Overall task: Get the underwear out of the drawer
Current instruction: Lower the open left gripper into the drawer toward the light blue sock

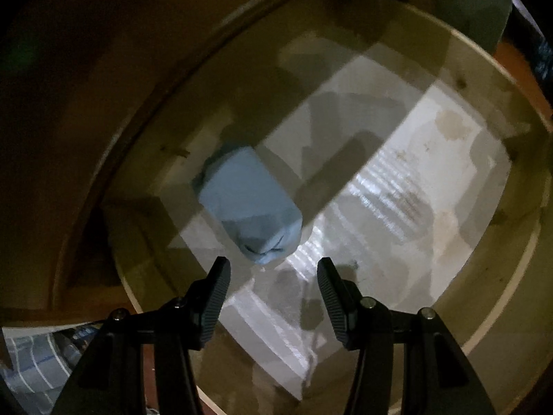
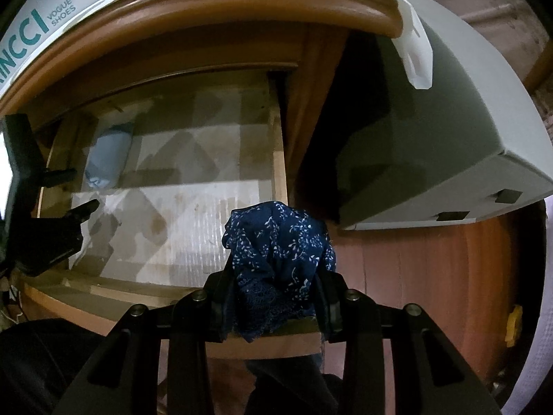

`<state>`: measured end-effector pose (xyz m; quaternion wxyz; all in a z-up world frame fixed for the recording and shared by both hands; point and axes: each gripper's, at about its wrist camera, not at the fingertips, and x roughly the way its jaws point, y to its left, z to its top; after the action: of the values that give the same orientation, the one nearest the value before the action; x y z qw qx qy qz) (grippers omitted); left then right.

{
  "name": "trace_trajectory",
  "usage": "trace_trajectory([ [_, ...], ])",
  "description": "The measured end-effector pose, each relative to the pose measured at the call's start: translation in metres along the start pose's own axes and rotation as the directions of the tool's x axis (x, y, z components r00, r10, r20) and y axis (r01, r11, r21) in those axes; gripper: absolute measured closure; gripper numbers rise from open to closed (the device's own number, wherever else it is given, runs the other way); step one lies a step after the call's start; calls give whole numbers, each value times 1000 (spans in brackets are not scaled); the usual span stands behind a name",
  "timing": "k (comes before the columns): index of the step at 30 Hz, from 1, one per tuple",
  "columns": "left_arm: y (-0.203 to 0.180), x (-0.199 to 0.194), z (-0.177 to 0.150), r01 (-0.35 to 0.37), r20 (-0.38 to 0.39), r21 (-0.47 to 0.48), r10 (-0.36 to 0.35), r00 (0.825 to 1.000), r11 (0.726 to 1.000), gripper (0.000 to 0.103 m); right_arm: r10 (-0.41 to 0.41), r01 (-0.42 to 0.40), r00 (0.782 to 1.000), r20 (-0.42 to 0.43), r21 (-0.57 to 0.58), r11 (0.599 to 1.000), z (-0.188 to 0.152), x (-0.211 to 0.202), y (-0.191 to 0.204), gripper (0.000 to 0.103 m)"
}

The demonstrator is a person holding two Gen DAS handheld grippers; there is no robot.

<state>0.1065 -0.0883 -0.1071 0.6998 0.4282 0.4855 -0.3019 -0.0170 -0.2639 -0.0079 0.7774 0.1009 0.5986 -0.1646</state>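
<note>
Dim light falls into an open wooden drawer point(image 2: 280, 145) lined with stained pale paper point(image 1: 397, 186). Your one remaining piece there, a light blue rolled underwear point(image 1: 249, 200), lies near the drawer's left wall, toward its back corner, smooth along the roll and puckered at the near end. Your left gripper point(image 1: 273, 276) points down just short of that puckered end, its fingers point(image 1: 219, 276) apart with nothing between them. Your right gripper point(image 2: 276, 297) sits over the drawer's front right corner, fingers clamped on a bunched navy underwear with white sprigs point(image 2: 280, 242) and lace trim. A white shoe box point(image 2: 41, 20) overhangs the cabinet top above, and a grey box point(image 2: 449, 145) stands off the right edge. Most of the lined floor lies bare.
</note>
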Motion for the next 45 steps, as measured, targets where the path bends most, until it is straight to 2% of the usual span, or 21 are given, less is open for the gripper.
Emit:
trace_trajectory([
  [5,2,7,1,11,-7,17,-11,1000,1000,49,16,-16,1000,0,2,1000,0,0,-3,69],
  [9,-2,5,2,-14,37,77,11,999,997,49,27,-27,1000,0,4,1000,1,-1,-5,69],
  [13,-6,5,3,14,34,105,-18,999,994,49,32,-32,999,2,2,999,1,-2,-3,69],
  [17,-15,2,5,-61,79,157,49,996,986,49,39,-39,999,10,-2,999,0,-3,-3,69],
  [19,-18,0,7,-74,92,176,58,994,982,49,47,-47,999,12,2,999,0,-3,-4,69],
  [21,-23,1,6,-139,112,215,117,987,967,49,50,-50,999,12,1,999,0,-3,-4,69],
  [24,-30,0,3,-205,148,287,168,975,936,49,57,-57,998,11,-1,998,0,-3,-4,69],
  [28,-35,-1,-6,-249,179,373,195,964,894,49,70,-70,997,15,9,998,1,-3,-7,69],
  [31,-28,-2,-10,-196,144,340,156,977,920,49,71,-71,997,13,6,997,2,-2,-6,69],
  [33,-20,-6,-11,-147,128,266,116,985,953,49,72,-72,997,13,4,997,2,-2,-5,69],
  [35,-9,-10,-11,-52,86,167,38,996,985,49,75,-75,997,15,4,997,2,-2,-6,69],
  [37,-12,-19,-14,-3,92,137,-10,996,991,49,81,-81,997,17,8,997,2,-2,-7,69],
  [40,-18,-30,-19,-10,114,168,-9,993,986,49,89,-89,996,19,11,996,2,-3,-7,69],
  [45,-24,-23,-19,-124,153,252,87,984,960,49,94,-94,995,27,15,995,1,-5,-7,69],
])
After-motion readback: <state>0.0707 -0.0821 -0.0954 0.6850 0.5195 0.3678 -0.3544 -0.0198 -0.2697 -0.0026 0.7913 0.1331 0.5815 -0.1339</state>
